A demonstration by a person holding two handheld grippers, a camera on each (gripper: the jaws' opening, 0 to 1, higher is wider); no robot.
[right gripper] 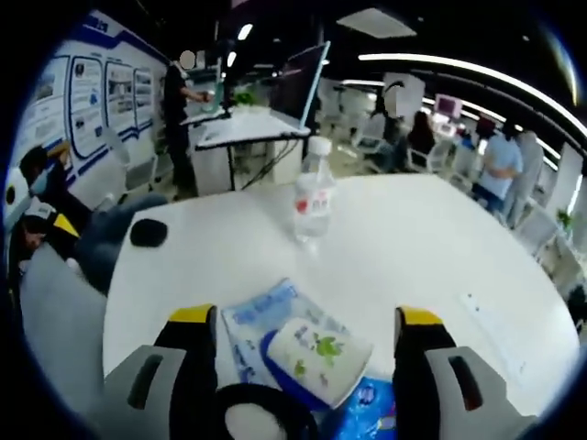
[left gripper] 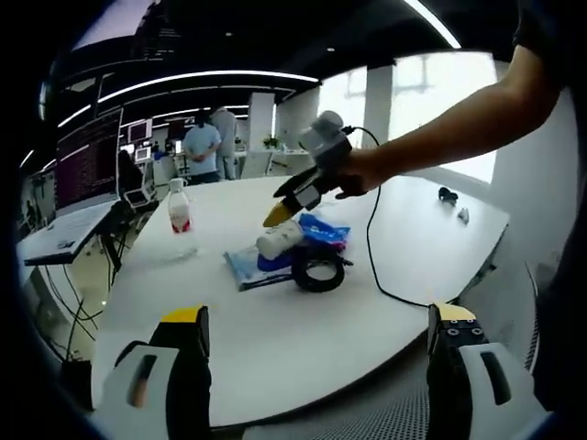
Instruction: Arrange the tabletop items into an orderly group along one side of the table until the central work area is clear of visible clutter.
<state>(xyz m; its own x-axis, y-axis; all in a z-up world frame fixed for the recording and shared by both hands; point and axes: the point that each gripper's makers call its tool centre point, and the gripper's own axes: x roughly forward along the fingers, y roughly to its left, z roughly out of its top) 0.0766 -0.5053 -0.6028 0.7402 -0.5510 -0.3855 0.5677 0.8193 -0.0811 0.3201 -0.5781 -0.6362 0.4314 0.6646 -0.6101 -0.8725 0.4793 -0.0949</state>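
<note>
Left gripper view: left gripper [left gripper: 316, 367] spread wide and empty at the round white table's [left gripper: 275, 339] edge; right gripper [left gripper: 280, 213] hovers over a white roll [left gripper: 279, 240], black tape ring [left gripper: 318, 269] and blue packets [left gripper: 326, 229], a clear bottle [left gripper: 180, 218] at 9 o'clock

Right gripper view: right gripper [right gripper: 307, 348] gaping around the roll [right gripper: 316, 357], bottle [right gripper: 313, 202] at 12 o'clock

left view afar, right view close, shared bottle [left gripper: 180, 218] [right gripper: 314, 197]

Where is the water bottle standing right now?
The water bottle stands upright on the white table, apart from the pile of packets and to its left in the left gripper view; in the right gripper view it stands beyond the pile.
</note>
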